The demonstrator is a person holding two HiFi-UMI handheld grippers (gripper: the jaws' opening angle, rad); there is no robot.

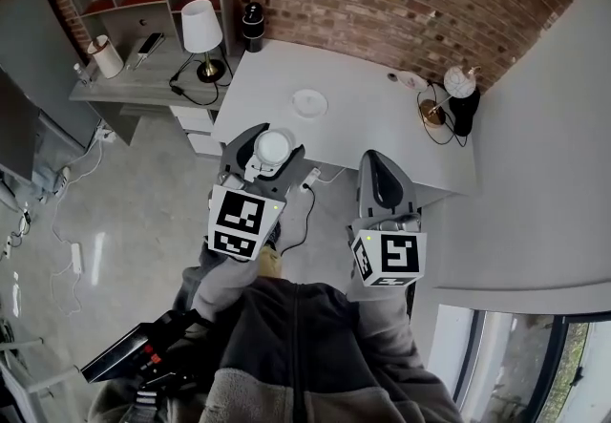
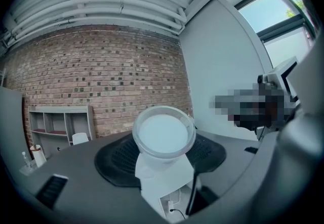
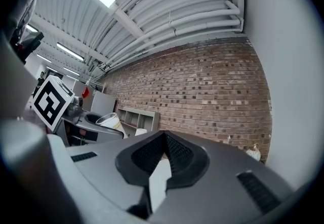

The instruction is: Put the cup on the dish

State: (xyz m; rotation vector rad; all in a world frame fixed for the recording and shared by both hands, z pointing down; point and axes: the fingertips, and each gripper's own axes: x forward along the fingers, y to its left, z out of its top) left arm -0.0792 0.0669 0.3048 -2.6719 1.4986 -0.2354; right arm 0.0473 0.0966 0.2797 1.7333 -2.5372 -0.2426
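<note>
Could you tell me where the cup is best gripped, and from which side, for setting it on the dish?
Across its tapered wall just below the rim, from the side, as the left gripper does now: the wider rim should stop the cup slipping, and the base is clear for the dish.

The cup [image 1: 274, 147] is small, round and white, with its open top facing up. It sits up in the air, pinched between the fingers [image 2: 202, 153] of the left gripper [image 1: 273, 158]. The dish [image 1: 309, 103] is a little round white plate. It lies flat on the white worktop [image 1: 368, 120], past the cup and well apart from it.
</note>
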